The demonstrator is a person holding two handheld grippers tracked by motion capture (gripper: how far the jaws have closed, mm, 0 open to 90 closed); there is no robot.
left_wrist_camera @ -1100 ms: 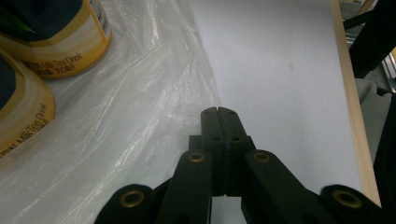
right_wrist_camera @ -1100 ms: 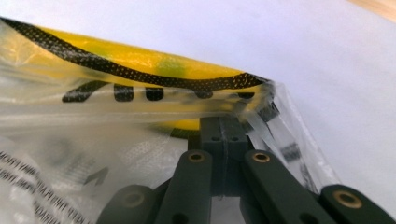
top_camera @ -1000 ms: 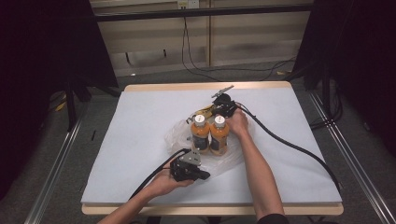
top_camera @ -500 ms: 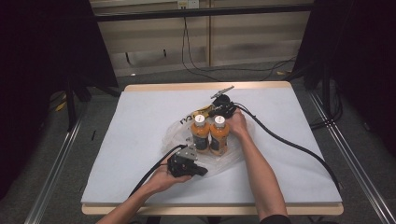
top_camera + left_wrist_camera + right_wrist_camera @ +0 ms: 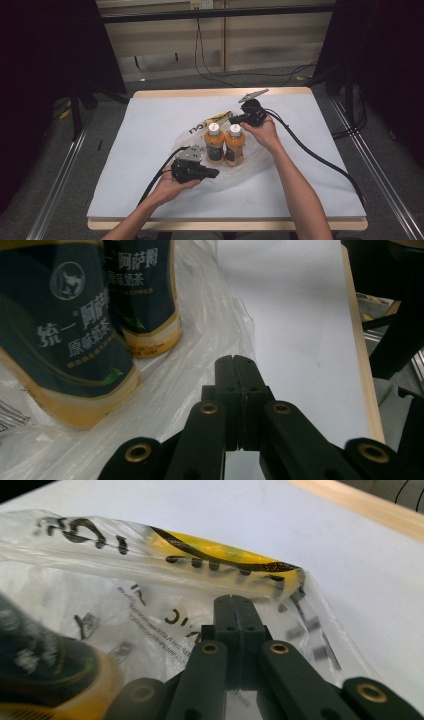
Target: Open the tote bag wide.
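The left gripper (image 5: 212,173) has its jaws pressed together with nothing between them, hovering over the clear plastic bag (image 5: 250,167). The 2 bottles (image 5: 225,145) stand upright on that bag, just beyond its tips and between both grippers. The right gripper (image 5: 232,120), likewise closed and empty, sits just behind the bottles over the bag's printed yellow edge (image 5: 220,555).

**Cut off and blurred**

In the left gripper view the nearer bottle (image 5: 65,330) loses its top and left side to the frame. In the right gripper view a bottle (image 5: 55,680) is blurred, and the bag's (image 5: 150,605) print is unreadable.
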